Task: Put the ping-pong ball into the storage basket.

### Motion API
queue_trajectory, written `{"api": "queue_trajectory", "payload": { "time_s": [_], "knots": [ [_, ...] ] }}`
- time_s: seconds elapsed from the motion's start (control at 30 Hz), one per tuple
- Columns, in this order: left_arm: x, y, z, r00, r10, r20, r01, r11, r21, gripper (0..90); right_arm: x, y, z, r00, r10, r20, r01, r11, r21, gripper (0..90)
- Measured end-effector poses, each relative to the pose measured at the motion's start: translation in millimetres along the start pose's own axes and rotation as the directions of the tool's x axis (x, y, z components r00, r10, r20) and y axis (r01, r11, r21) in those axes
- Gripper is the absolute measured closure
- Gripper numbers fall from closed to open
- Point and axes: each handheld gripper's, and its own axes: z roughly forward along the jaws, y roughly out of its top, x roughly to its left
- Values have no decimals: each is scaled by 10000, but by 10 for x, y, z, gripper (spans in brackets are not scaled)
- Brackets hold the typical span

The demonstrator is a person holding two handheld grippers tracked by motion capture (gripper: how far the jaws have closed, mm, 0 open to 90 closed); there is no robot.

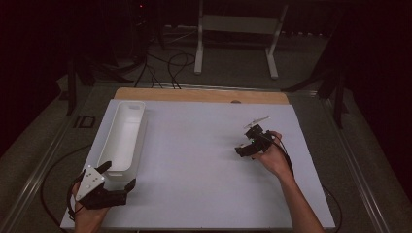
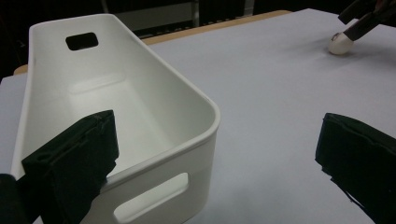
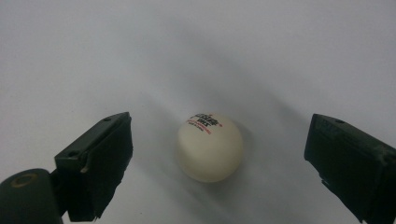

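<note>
Right gripper view: the ball [image 3: 209,147] sits on the table [image 3: 196,51] between the right gripper's [image 3: 217,163] wide-open jaws. Close squarely across its middle. At 9 o'clock, the left gripper [image 2: 215,154] gapes beside the bin [image 2: 140,107].

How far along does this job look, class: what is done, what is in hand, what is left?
Done: nothing visibly; the white bin is empty. In hand: the right tool is open around the ping-pong ball on the white mat, not touching it. The left tool is open at the bin's near end. Left: probably gripping the ball and binning it.
</note>
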Motion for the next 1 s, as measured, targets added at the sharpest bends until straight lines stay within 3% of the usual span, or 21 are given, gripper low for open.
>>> {"api": "queue_trajectory", "payload": {
  "time_s": [0.3,0.57,1.0],
  "knots": [
    [-2,0,2,10000,26,-18,-26,10000,13,0,-2,6,29,10000,-18,37,17,9995,304,171],
    [-2,0,2,10000,23,-22,-23,10000,13,0,7,0,74,10000,-89,-29,90,9979,637,377],
    [4,-2,-6,10000,29,-58,-29,10000,5,0,42,-2,163,9996,-277,-37,279,9929,1155,496]
  ]
}}
